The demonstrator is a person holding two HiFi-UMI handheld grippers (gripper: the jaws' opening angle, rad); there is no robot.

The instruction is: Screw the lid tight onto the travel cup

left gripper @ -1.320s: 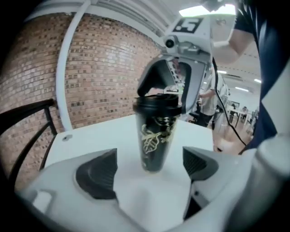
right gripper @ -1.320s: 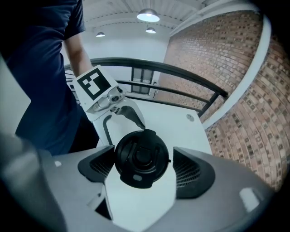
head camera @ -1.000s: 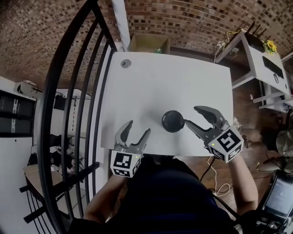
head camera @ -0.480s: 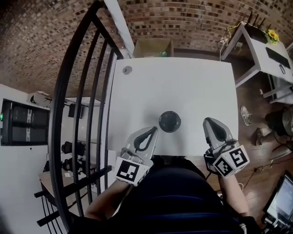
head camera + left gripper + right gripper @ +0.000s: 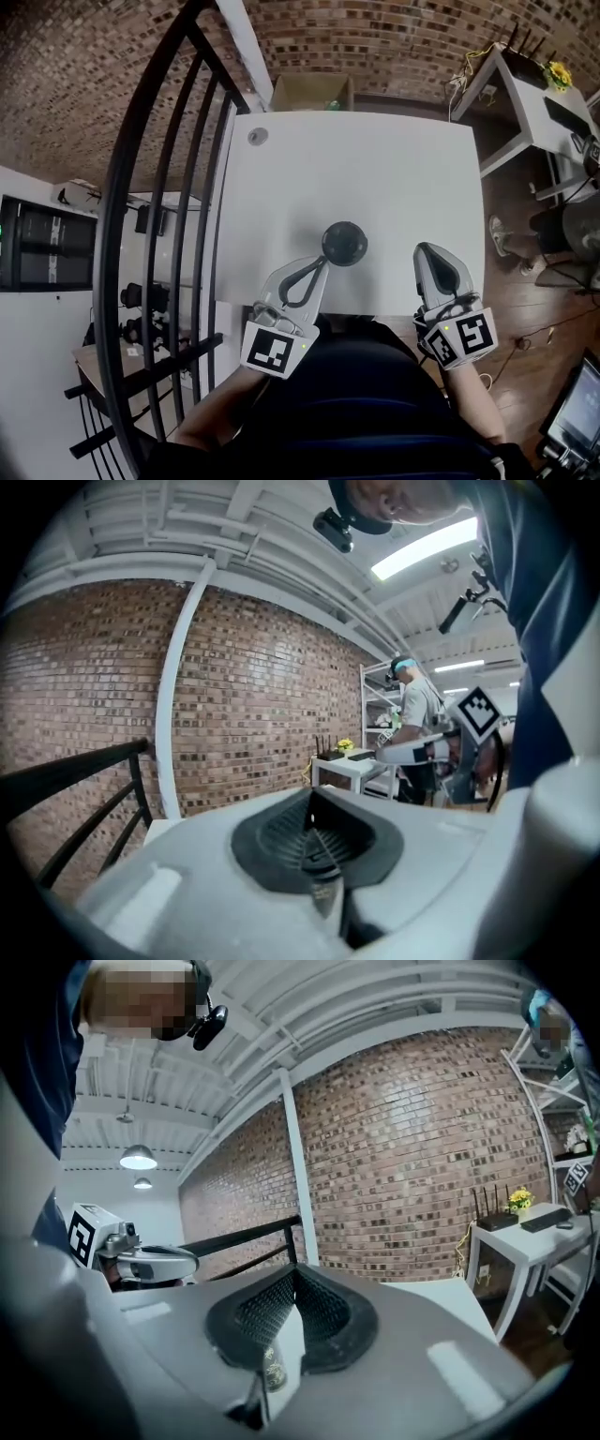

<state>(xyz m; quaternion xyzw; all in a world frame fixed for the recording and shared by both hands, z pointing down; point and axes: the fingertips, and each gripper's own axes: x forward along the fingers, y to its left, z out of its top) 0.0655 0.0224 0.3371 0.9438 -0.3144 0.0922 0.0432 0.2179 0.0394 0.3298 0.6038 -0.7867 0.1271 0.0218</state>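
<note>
Where the white surface (image 5: 375, 169) comes nearest the person's body, the cup (image 5: 344, 244) stands upright. From above it shows only as a dark round top, most likely the lid already seated. No view shows its threads or rim, so how tight it sits cannot be told.

The left tongs (image 5: 320, 266) are clenched on nothing. Their tip lies just beside the cup's near-left edge in the head view, and whether it touches is unclear. Their own view shows the ribbed pads pressed together with only brick wall beyond. The right tongs (image 5: 430, 250) are likewise clenched and empty, well apart to the cup's right, over the surface's near edge.

Nothing grips the cup or lid, so no turning is under way — either the tightening is finished or a fresh grasp is needed. A black railing (image 5: 159, 234) runs along the left.
</note>
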